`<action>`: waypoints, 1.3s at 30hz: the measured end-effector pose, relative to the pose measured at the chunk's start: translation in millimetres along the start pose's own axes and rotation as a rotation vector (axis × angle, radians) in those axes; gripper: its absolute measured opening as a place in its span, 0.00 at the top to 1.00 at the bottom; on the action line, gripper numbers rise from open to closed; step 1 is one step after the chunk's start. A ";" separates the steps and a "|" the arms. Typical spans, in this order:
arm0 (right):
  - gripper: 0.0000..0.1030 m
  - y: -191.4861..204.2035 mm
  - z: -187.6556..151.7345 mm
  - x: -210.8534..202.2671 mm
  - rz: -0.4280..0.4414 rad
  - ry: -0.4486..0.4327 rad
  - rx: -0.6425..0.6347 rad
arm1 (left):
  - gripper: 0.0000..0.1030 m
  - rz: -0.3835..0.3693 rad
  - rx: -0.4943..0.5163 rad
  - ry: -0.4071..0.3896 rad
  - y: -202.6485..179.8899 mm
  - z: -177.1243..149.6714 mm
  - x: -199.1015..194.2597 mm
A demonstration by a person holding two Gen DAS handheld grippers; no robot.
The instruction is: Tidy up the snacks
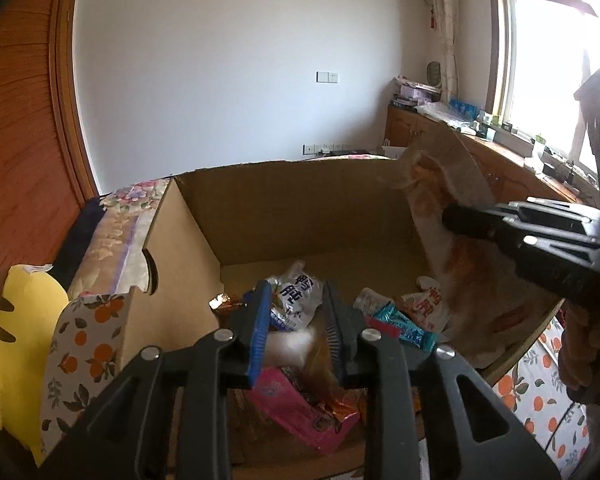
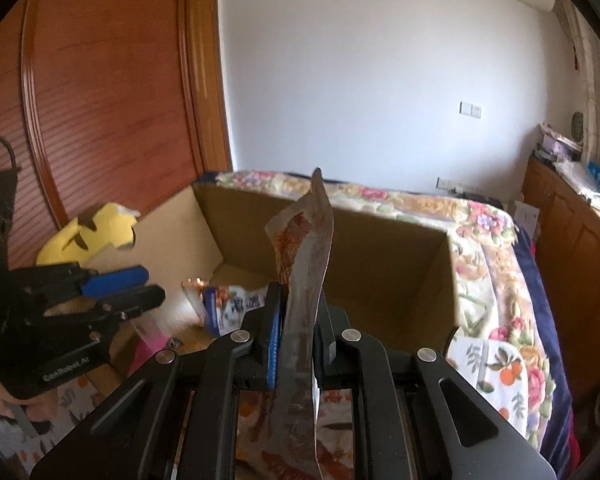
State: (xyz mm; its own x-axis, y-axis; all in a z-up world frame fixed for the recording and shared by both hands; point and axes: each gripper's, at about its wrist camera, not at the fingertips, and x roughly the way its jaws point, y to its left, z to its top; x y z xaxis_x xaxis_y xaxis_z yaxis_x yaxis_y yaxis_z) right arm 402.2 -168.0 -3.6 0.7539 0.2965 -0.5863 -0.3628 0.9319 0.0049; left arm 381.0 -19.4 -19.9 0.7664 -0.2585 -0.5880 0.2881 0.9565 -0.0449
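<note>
Right gripper [image 2: 294,332] pinches an upright orange-printed snack pouch [image 2: 303,264] over the cardboard box [image 1: 292,200]. Left gripper [image 1: 296,320] hangs above loose packets [image 1: 296,300] inside, fingers slightly apart, nothing clamped. Yellow plush [image 1: 16,320] beside box.

Bed [image 2: 495,240] under floral quilt, bearing open cardboard box [image 1: 300,204] with snack packets [image 1: 296,300] lying loose on its floor; orange-print cloth [image 1: 84,344] and yellow plush toy [image 1: 16,332] resting beside box.
</note>
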 end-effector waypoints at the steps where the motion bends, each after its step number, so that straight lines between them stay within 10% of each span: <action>1: 0.90 0.1 -2.5 2.4 0.000 0.013 0.003 | 0.74 0.000 0.000 0.001 0.7 -0.5 0.7; 15: 0.76 -17.3 -12.9 2.7 -0.033 0.083 0.058 | 0.73 0.035 0.014 0.015 -5.3 -12.7 -14.3; 39: 0.54 -7.6 -22.5 -137.3 -0.088 -0.041 0.094 | 0.68 0.060 0.033 -0.047 -42.6 -35.5 -115.2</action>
State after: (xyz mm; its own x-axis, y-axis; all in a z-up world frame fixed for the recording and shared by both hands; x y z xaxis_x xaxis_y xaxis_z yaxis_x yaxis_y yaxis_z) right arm 289.1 -220.5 58.6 0.8031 0.2198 -0.5539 -0.2431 0.9695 0.0321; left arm 260.0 -25.6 21.0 0.8087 -0.2073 -0.5505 0.2587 0.9658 0.0164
